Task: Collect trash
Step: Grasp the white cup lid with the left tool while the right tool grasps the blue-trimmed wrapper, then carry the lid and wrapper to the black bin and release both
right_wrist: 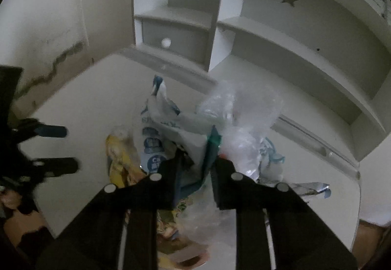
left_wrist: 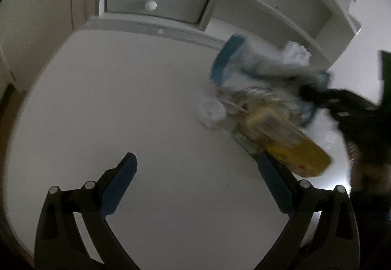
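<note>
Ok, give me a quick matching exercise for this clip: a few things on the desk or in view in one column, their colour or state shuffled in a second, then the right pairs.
Things:
1. left tool
2. right tool
3. snack packet
4. drawer knob

Colour or state:
A. yellow, lying on the desk
B. closed on a plastic wrapper
C. white and round
D. open, holding nothing

Pairs: 1-D, 2-B, 3-A, 4-C

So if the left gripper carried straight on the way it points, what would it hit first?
Probably only bare desk: the left gripper is open and the trash pile lies off to its right. Further ahead stands the drawer; depth is unclear.
</note>
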`<state>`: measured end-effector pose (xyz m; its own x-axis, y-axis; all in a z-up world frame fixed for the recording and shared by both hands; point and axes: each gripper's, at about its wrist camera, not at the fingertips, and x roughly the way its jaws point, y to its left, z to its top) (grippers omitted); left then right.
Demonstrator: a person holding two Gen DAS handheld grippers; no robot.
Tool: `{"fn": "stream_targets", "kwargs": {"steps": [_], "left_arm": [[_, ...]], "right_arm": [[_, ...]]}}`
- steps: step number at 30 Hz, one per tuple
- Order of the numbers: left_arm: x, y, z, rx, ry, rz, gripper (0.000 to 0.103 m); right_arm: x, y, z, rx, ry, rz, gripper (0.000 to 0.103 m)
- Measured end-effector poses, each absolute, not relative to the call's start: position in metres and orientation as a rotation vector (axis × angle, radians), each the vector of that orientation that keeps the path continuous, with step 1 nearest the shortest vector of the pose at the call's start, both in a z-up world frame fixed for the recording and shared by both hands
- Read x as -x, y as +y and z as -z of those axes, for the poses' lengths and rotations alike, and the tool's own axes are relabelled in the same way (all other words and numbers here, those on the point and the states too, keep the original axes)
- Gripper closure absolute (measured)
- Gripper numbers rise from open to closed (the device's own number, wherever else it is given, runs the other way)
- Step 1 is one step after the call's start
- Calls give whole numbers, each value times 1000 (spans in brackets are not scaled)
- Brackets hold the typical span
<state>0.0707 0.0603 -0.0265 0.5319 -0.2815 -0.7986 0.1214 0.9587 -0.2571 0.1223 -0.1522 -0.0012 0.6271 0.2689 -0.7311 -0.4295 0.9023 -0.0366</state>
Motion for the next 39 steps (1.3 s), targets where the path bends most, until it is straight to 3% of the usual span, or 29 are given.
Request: {"fn": "stream_targets", "kwargs": {"steps": [8, 18, 20, 23, 32, 39], "left_arm": [[-107, 37, 40, -82, 1013, 158, 7], [-127, 17, 45, -131, 970, 149, 9], [-126, 15, 45, -140, 961, 148, 26], [-124, 15, 44, -130, 960, 146, 73], [-85, 21, -16, -83, 828, 81, 73], [-26, -123, -61, -192, 680, 435, 73]], "right_arm": [[-72, -197, -45, 16, 666, -381, 83], [-26, -241, -43, -92, 675, -311, 83], [-22, -247, -39, -100, 678, -287, 83], [-14, -263, -34, -130, 681, -241, 83], [42, -361, -41, -212, 589, 74, 83], [123, -461, -30, -238, 538, 500, 83]]}}
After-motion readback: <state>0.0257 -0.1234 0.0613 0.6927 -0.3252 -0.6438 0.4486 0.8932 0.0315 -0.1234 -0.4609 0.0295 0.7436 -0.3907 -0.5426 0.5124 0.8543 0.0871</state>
